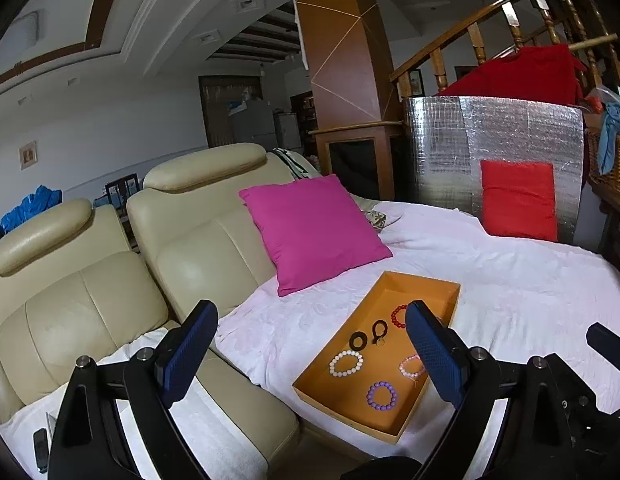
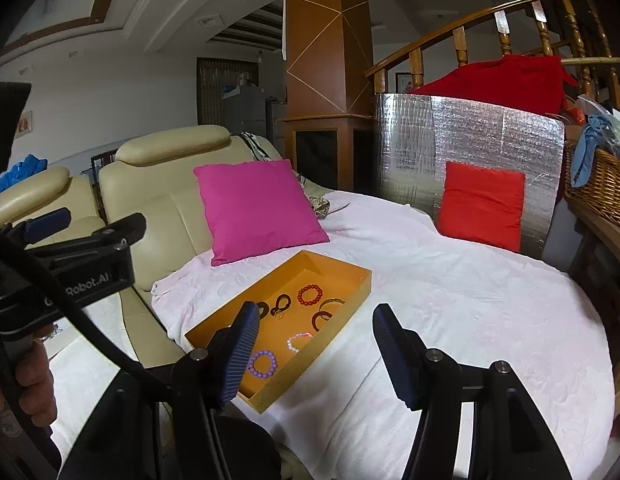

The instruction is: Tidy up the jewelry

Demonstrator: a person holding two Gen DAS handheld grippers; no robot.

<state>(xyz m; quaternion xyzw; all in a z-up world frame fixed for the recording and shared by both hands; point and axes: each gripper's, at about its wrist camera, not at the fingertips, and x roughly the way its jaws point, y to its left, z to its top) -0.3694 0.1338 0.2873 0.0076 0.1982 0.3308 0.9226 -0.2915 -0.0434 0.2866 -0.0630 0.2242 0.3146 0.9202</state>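
both claws wait above the orange tray

far left is the cream sofa (image 1: 90,300). next comes the left claw (image 1: 310,356), wide open and holding nothing. the orange tray (image 1: 425,280) lies ahead of it and a bit to its right, on the bed (image 1: 509,292) with the white cover. the tray's long side runs away from the claws, slanting right. inside lie the white bracelet (image 1: 345,363), black ring (image 1: 357,340), purple bracelet (image 1: 381,395), red bracelet (image 1: 398,316) and pink bracelet (image 1: 411,366). the pink pillow (image 1: 313,232) sits just behind the tray. the right claw (image 2: 313,360) is wide open and empty too; the tray is ahead on its left. both look about as near. nothing blocks the way down. the red pillow (image 1: 519,200) is far off right.
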